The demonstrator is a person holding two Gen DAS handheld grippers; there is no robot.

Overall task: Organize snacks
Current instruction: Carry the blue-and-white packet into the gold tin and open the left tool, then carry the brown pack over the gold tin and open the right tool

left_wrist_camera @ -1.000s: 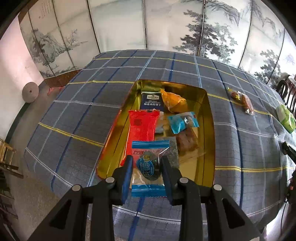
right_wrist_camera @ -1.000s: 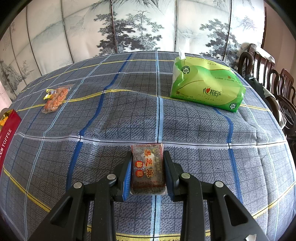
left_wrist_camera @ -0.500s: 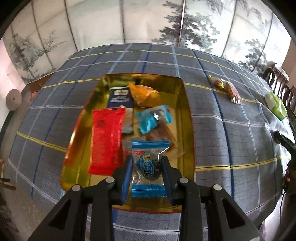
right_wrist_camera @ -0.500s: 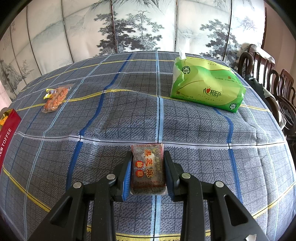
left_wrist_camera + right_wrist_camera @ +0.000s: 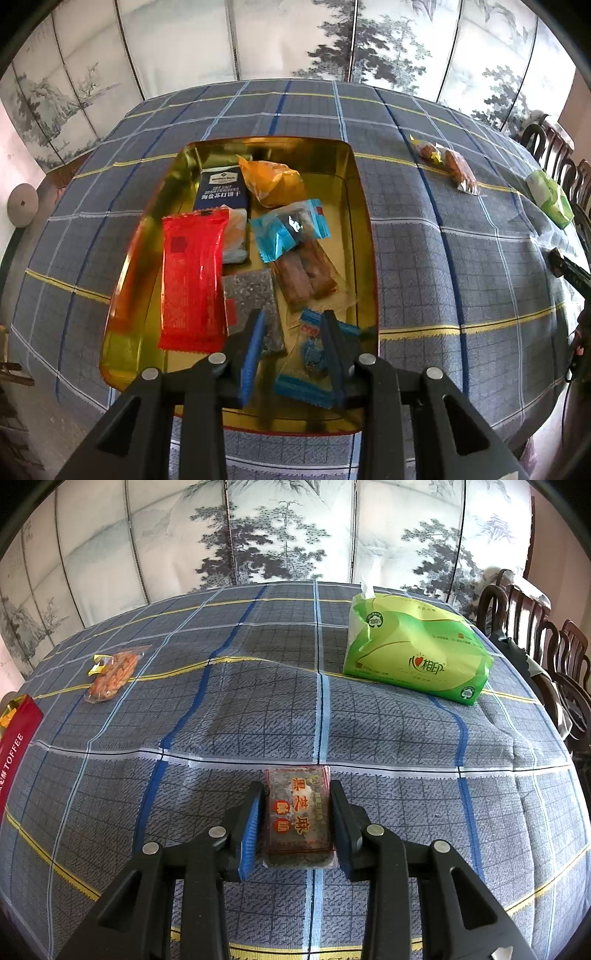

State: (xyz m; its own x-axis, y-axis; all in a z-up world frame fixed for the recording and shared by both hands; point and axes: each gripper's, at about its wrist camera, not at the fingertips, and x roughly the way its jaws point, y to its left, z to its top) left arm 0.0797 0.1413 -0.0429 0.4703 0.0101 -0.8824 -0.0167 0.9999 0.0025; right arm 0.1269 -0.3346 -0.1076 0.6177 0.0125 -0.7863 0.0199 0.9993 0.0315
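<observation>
Blue-wrapped snack (image 5: 314, 363) lies at tray (image 5: 364, 221) edge between spread left fingers (image 5: 253, 347); right fingers (image 5: 251, 823) clamp sesame bar (image 5: 298, 816).

A blue-grey plaid tablecloth (image 5: 369, 720) with yellow and blue stripes covers the counter. A green tissue pack (image 5: 415, 653) lies on it at the far right, before a folding screen (image 5: 280, 528) painted with pines. Dark wooden chairs (image 5: 546, 642) stand alongside.

Gold rectangular metal tray (image 5: 364, 229) crowding with packets: long red foil wrapper (image 5: 192, 280) lying along left side, speckled grey bar (image 5: 251, 295) beside it, light-blue candy packet (image 5: 314, 363) sitting at near right corner. Bare gold floor showing at far right and near left. Green tissue pack (image 5: 413, 650) blocking far right cloth.
</observation>
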